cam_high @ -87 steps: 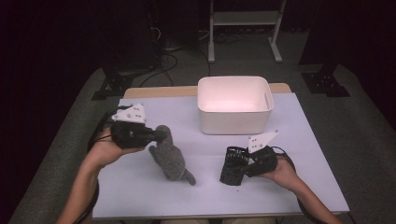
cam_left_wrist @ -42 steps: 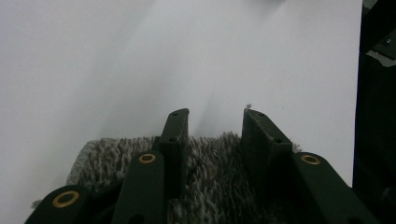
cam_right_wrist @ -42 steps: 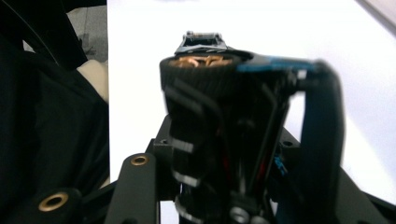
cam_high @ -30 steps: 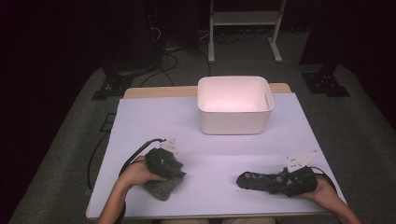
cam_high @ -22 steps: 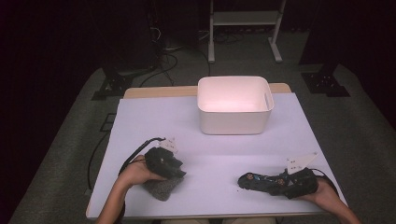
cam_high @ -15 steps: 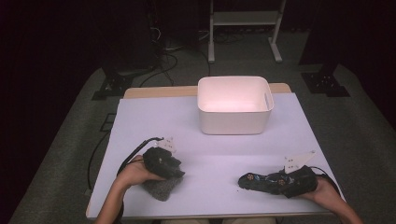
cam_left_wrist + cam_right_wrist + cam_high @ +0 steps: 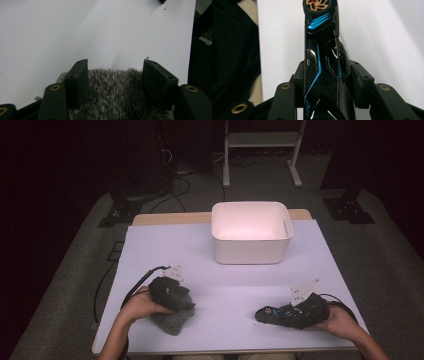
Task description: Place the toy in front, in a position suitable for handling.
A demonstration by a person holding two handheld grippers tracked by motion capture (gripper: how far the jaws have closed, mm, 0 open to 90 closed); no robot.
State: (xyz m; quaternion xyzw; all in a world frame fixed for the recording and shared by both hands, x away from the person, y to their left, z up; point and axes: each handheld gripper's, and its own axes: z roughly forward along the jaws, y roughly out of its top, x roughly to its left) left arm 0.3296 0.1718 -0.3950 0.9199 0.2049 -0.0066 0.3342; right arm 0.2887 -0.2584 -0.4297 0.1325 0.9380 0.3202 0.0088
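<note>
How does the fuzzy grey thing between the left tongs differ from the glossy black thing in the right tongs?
The fuzzy grey woolly item is soft, matte and speckled; the glossy black toy car with blue stripes is hard and shiny. The grey item spreads wide between the jaws, while the car is narrow and long. Both sit near the table's front edge, each between a pair of tongs.
</note>
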